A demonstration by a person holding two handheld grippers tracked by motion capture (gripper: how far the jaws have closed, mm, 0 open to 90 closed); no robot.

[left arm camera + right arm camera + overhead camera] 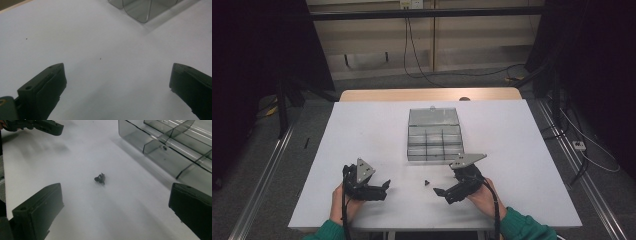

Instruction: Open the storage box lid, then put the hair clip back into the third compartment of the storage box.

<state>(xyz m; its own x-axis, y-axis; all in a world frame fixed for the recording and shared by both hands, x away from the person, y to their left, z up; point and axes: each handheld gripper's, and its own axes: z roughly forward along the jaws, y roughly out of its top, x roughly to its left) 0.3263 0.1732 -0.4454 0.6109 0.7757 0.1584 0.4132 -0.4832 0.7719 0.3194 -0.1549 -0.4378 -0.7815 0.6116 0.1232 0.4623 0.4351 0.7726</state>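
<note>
A small black part lies loose on the white table, just in front of a clear plastic compartment box. In the right gripper view the same black part sits ahead of the jaws, untouched. My right gripper is open, a short way right of the part. Farther left, my left gripper is open with bare table between its jaws. The box corner shows at the top of the left gripper view. One box compartment holds a small dark piece.
The box lid stands up at the back. A wooden strip runs along the table's far edge. Cables and a rail lie on the floor to the right. The left gripper's jaw shows at the top left of the right gripper view.
</note>
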